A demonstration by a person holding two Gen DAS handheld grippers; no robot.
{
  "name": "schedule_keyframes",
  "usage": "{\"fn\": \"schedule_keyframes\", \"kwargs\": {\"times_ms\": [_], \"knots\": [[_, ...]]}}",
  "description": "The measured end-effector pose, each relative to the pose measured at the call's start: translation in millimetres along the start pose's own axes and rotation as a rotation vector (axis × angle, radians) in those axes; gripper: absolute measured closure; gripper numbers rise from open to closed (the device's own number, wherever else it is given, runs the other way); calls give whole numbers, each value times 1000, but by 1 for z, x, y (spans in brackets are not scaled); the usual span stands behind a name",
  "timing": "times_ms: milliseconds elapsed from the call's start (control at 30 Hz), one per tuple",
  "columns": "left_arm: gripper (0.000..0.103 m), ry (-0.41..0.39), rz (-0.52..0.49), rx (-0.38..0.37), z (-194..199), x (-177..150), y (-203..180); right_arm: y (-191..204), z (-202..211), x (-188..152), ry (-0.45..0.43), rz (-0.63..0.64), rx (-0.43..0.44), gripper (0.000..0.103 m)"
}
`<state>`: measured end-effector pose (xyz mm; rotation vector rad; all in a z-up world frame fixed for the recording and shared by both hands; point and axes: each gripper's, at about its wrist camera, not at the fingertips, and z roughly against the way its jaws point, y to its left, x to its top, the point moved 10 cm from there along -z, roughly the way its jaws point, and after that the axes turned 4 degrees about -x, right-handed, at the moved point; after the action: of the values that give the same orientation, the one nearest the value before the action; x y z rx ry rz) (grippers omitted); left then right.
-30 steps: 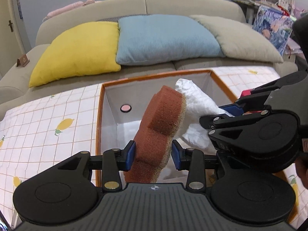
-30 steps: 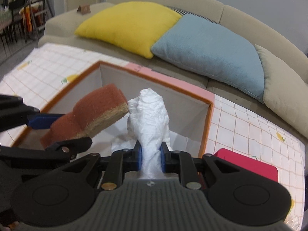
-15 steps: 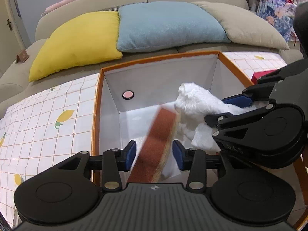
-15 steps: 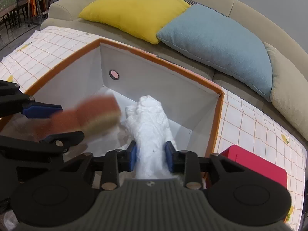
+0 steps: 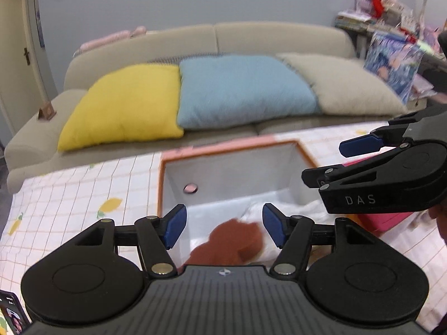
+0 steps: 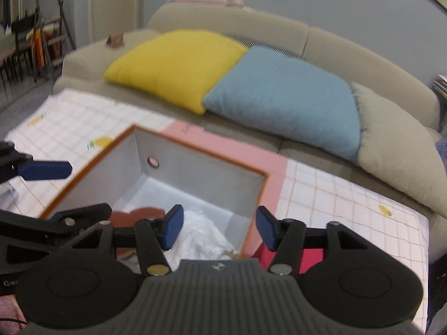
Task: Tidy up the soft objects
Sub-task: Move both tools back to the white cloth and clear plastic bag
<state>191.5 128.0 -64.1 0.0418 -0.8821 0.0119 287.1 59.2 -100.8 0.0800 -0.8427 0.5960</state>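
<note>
A brown sponge lies on the floor of the orange-rimmed white box, beside a crumpled white cloth. My left gripper hangs above the box, its jaws opening, with nothing between the pads. In the right wrist view the white cloth lies in the box with the sponge to its left. My right gripper is above it, jaws opening and empty. The right gripper also shows at the right of the left wrist view.
The box stands on a tablecloth with a lemon and grid print. A red flat object lies right of the box. Behind is a beige sofa with a yellow cushion, a blue cushion and a beige cushion.
Both grippers opened and let go: the sponge fell from the left one and the cloth from the right one into the box. Both grippers then rose above the box.
</note>
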Motion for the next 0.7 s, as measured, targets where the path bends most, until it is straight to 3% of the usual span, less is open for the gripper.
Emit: {"fn": "schedule_keyframes", "kwargs": {"times_ms": [367, 533, 700], "knots": [[28, -138, -16, -105, 50, 13, -60, -41, 90, -38, -111, -157, -4, 38], [28, -128, 3, -177, 61, 4, -90, -68, 123, -72, -131, -217, -46, 37], [28, -98, 20, -304, 60, -7, -131, -99, 140, -113, -104, -259, -123, 37]]}}
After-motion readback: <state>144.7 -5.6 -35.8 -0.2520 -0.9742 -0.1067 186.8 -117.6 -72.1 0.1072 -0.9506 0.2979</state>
